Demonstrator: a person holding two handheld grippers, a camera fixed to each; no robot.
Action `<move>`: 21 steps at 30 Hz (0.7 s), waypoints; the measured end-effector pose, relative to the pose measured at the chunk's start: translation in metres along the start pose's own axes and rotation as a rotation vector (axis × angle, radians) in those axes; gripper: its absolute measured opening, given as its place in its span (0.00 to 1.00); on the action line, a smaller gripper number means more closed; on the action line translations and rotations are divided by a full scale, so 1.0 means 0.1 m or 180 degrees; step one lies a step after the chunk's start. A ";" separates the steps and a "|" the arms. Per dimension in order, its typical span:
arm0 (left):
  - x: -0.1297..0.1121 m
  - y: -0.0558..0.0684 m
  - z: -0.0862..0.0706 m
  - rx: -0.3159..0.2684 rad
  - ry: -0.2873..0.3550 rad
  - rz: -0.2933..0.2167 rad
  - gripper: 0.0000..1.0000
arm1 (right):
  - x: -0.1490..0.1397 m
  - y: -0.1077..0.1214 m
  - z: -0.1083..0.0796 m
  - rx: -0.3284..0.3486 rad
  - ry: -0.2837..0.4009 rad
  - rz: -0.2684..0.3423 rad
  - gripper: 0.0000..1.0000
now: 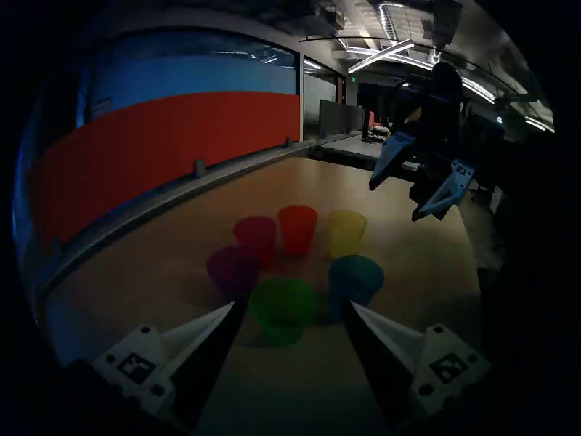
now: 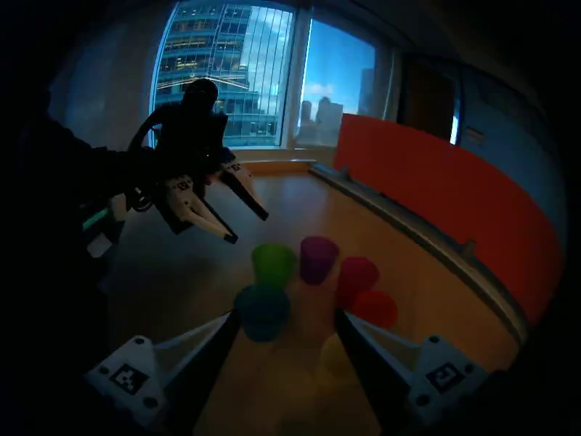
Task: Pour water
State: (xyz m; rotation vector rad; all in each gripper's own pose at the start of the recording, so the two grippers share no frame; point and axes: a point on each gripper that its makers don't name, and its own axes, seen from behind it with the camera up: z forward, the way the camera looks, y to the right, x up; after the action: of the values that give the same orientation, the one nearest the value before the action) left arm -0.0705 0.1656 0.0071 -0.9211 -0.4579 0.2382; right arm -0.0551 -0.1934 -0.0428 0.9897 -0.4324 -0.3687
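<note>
While the gloom hides whether any cup holds water, six cups (image 1: 298,229) cluster on the table (image 1: 414,254). Hovering wide open and empty, the left gripper (image 1: 290,311) and right gripper (image 2: 285,315) angle down at them.

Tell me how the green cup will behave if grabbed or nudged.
The green cup looks like thin translucent plastic, so probably light and squashy. It narrows toward its base, so a push near the rim might tip it. The teal cup stands close; sliding would likely bump it.
</note>
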 end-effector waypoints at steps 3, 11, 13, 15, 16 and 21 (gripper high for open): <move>-0.09 0.00 0.04 -0.0014 -0.0054 0.0007 0.98 | -0.06 -0.03 0.05 0.0030 -0.0026 0.0017 0.99; -0.27 -0.03 0.17 -0.0006 -0.0180 0.0032 0.98 | -0.16 -0.07 0.17 0.0076 -0.0078 0.0017 0.99; -0.31 -0.04 0.20 -0.0004 -0.0210 0.0039 0.98 | -0.18 -0.09 0.20 0.0092 -0.0089 0.0017 0.99; -0.34 -0.05 0.23 -0.0006 -0.0235 0.0045 0.98 | -0.20 -0.10 0.23 0.0109 -0.0101 0.0016 0.99; -0.36 -0.05 0.25 -0.0011 -0.0245 0.0043 0.98 | -0.21 -0.11 0.25 0.0115 -0.0109 0.0015 0.99; -0.40 -0.09 0.34 -0.0021 -0.0275 0.0034 0.98 | -0.24 -0.13 0.34 0.0148 -0.0130 0.0019 0.99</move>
State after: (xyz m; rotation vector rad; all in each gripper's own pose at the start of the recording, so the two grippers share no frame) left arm -0.1216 0.1688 0.0205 -0.9226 -0.5338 0.2872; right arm -0.0943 -0.2126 -0.0426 1.0272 -0.4827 -0.3755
